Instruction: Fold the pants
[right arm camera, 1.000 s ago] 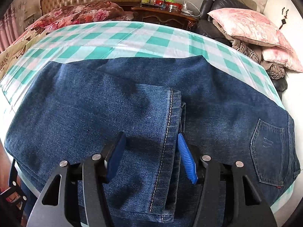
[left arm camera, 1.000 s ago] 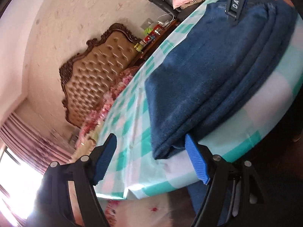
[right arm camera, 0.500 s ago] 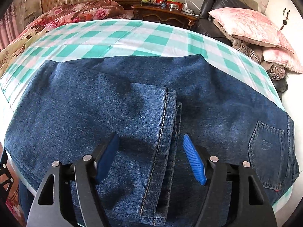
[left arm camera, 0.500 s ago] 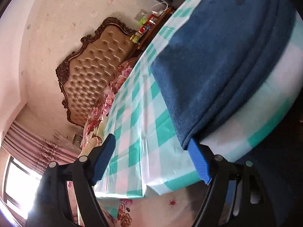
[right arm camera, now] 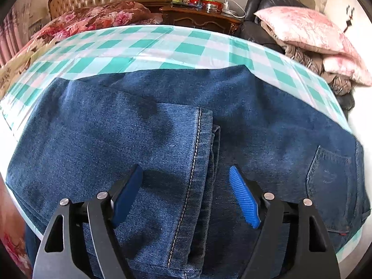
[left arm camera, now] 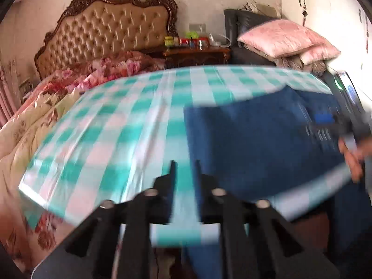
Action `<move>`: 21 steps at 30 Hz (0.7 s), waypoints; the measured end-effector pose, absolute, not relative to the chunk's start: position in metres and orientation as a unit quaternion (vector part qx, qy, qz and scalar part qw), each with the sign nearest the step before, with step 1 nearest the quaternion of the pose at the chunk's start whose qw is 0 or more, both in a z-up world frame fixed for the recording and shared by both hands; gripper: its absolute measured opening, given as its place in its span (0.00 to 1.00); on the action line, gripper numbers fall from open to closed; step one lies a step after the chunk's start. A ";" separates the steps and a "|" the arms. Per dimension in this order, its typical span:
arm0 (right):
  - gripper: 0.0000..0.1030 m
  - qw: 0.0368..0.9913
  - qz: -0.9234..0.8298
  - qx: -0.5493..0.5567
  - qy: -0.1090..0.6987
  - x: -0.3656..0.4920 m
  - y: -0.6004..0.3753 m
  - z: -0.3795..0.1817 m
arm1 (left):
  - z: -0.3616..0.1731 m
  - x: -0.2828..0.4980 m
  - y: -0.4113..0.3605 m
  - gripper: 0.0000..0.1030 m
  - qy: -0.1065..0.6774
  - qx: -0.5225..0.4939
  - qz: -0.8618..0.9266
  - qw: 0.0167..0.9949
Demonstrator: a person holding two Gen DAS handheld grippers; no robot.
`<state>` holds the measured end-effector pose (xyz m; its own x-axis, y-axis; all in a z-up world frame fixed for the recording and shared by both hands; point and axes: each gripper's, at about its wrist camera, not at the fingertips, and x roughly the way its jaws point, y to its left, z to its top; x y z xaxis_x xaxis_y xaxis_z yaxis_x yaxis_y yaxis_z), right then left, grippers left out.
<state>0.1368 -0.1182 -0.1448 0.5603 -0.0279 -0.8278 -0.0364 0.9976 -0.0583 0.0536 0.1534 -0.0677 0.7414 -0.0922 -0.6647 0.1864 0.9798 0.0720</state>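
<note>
Lying on table: the folded pants (right arm camera: 162,144), dark blue denim, spread over a green-and-white checked tablecloth (right arm camera: 148,46)
Hem edge: a stitched leg hem (right arm camera: 197,153) is folded over the lower layers, running from mid-cloth toward the camera
Back pocket: a pocket (right arm camera: 330,181) faces up at the right end of the pants
Right gripper (right arm camera: 186,197): hovers above the hem edge, jaws opening wide, blue pads clear of the denim, holding nothing
Left gripper (left arm camera: 184,179): jaws closing, nearly together, nothing between them; it sits over the tablecloth just left of the pants' edge, picture blurred
Surroundings: a tufted headboard (left arm camera: 111,30), floral bedding (right arm camera: 97,18), a pink pillow (right arm camera: 307,34) and a cluttered nightstand (right arm camera: 200,14) stand behind the table
</note>
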 end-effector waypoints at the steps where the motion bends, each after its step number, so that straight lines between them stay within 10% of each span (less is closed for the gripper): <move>1: 0.72 0.881 0.006 -0.022 0.473 0.138 -0.121 -0.145 | -0.066 0.071 0.141 0.08 0.354 0.064 -0.098 0.928; 16: 0.73 0.900 -0.009 0.091 0.425 0.151 -0.203 -0.095 | -0.103 0.223 0.110 0.12 0.445 -0.024 -0.132 0.885; 19: 0.73 0.899 0.024 0.060 0.434 0.161 -0.177 -0.094 | -0.099 0.209 0.099 0.42 0.439 -0.005 -0.147 0.886; 21: 0.72 0.895 0.027 0.018 0.445 0.174 -0.156 -0.100 | -0.112 0.217 0.097 0.42 0.464 0.015 -0.117 0.878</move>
<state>0.1738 -0.1558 -0.0997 0.6025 0.0645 -0.7955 -0.0329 0.9979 0.0559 0.2169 0.0969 -0.1119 0.5420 -0.1917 -0.8182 0.2195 0.9721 -0.0823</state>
